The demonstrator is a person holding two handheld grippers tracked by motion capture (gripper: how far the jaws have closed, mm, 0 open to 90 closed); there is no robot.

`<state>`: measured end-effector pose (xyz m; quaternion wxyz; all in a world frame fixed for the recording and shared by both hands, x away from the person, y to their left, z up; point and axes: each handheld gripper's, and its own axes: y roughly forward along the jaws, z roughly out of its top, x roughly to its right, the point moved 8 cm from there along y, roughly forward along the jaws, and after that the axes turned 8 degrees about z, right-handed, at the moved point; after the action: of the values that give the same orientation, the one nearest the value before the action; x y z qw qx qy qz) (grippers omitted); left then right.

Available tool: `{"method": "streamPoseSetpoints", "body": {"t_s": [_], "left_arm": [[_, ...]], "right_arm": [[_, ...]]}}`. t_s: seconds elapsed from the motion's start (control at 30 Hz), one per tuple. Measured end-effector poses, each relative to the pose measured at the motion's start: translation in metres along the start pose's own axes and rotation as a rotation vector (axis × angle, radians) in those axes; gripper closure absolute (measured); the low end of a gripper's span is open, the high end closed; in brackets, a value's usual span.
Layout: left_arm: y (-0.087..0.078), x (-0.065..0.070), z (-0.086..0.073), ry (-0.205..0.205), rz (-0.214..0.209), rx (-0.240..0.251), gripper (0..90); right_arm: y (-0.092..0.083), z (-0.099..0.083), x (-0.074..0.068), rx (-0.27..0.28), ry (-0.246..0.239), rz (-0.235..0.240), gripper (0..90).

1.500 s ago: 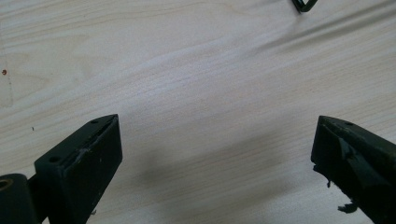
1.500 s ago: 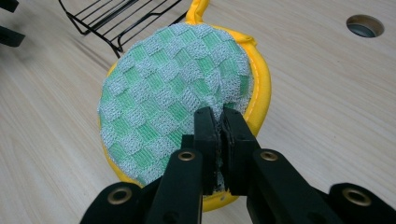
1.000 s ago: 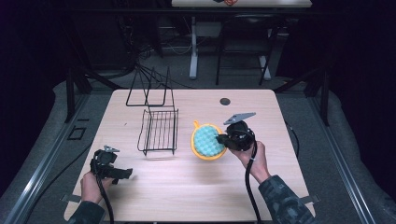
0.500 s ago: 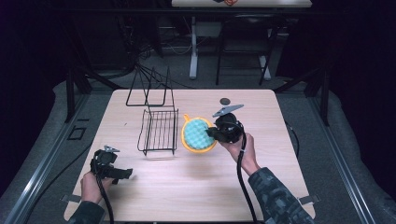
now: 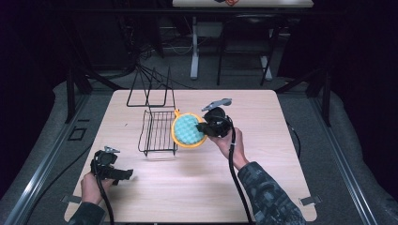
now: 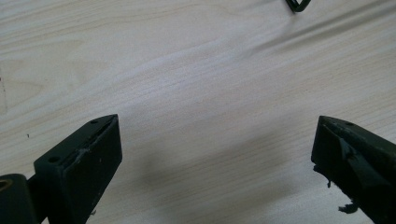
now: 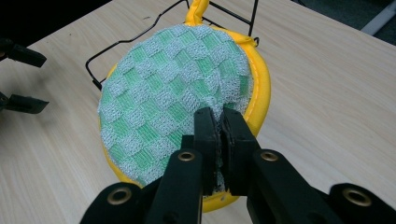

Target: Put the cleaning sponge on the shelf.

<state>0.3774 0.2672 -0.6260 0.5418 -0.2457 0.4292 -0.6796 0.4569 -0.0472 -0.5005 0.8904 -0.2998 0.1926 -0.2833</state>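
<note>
Pinching the round green-and-yellow scrubbing pad [image 7: 182,107], the right gripper [image 7: 217,122] holds it against the black wire rack [image 5: 157,132]. The left gripper [image 6: 215,163] rests spread wide, empty, over the wooden table [image 6: 196,74].

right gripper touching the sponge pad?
Touching. In the right gripper view the right gripper has its jaws pinched on the edge of the green-and-yellow sponge pad.

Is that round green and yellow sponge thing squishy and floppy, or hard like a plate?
Probably soft. The round scrubbing pad has a padded-looking yellow rim and a woven green mesh face that puckers where the right gripper pinches its edge. It seems light, since that small pinch holds it up. It looks grippy rather than slippery, and unlikely to break.
</note>
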Motion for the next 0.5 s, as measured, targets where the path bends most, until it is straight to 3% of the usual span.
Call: {"method": "streamPoseSetpoints", "body": {"t_s": [0.5], "left_arm": [[0.000, 0.001, 0.000, -0.003, -0.003, 0.002, 2.0]], "right_arm": [[0.036, 0.021, -0.009, -0.007, 0.009, -0.001, 85.8]]}}
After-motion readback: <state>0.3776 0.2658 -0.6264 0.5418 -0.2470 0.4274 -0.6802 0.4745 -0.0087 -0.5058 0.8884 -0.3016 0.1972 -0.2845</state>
